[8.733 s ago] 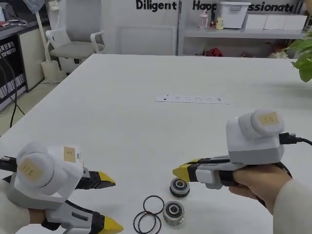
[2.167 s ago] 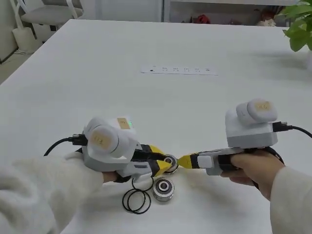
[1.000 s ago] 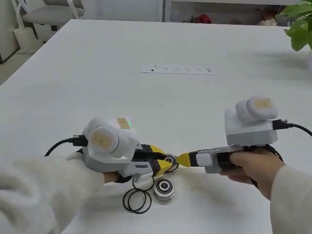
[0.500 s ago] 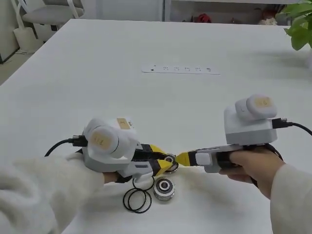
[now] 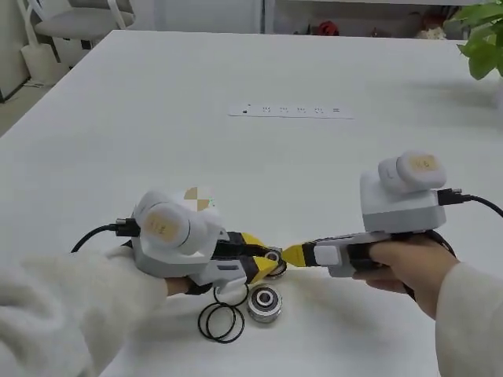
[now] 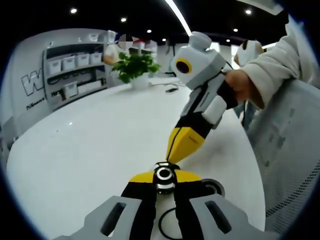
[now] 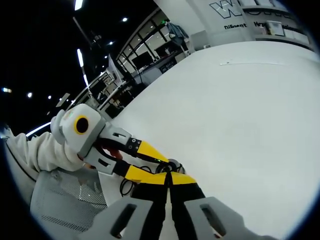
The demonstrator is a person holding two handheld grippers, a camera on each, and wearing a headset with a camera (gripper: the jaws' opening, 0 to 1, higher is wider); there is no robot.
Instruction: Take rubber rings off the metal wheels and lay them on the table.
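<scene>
Metal wheel (image 6: 164, 175): clamped face-on between the yellow jaws of the left gripper (image 5: 264, 265). right gripper (image 5: 291, 255): jaws pressed together, tips touching that wheel's rim. Head view adds a second wheel (image 5: 264, 303) and loose rubber rings (image 5: 220, 322), both near the counter's (image 5: 236, 173) near edge, just below the left gripper.

A broad white table (image 5: 157, 86) runs far ahead; an office chair (image 5: 75, 23) stands far left, a leafy plant (image 5: 481, 41) far right, spotlights (image 6: 73, 10) overhead
</scene>
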